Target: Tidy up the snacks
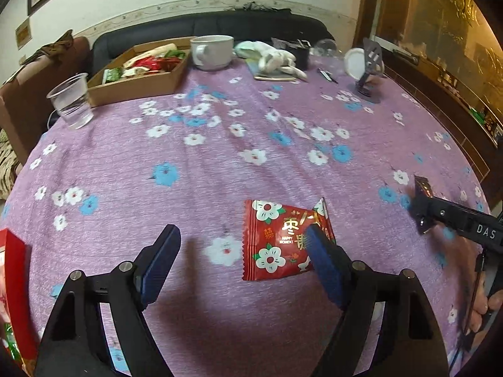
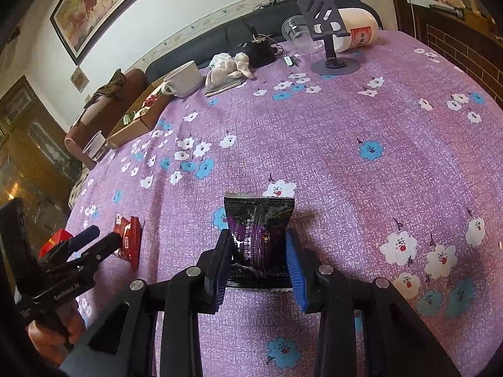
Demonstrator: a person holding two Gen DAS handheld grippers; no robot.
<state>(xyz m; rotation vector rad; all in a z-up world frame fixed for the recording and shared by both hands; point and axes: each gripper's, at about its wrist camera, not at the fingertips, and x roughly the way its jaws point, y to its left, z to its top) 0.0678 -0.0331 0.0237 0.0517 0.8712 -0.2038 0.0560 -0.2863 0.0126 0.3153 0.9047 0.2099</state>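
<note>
A red snack packet with white flowers [image 1: 283, 240] lies on the purple flowered tablecloth [image 1: 220, 157]. My left gripper [image 1: 242, 245] is open above it; its right finger overlaps the packet's right edge. The packet also shows in the right wrist view [image 2: 129, 240] by the left gripper [image 2: 94, 238]. My right gripper [image 2: 257, 251] is shut on a black and purple snack packet [image 2: 259, 232] and holds it upright just above the cloth. In the left wrist view the right gripper [image 1: 422, 207] holds that packet [image 1: 422, 187] at the right edge.
A cardboard box [image 1: 141, 72] with several snacks stands at the far left, beside a clear plastic cup [image 1: 72, 100] and a white mug [image 1: 212, 51]. A soft toy [image 1: 276, 59], a phone stand [image 1: 369, 66] and a white bottle [image 2: 358, 28] are at the back. A red box [image 1: 14, 282] is near left.
</note>
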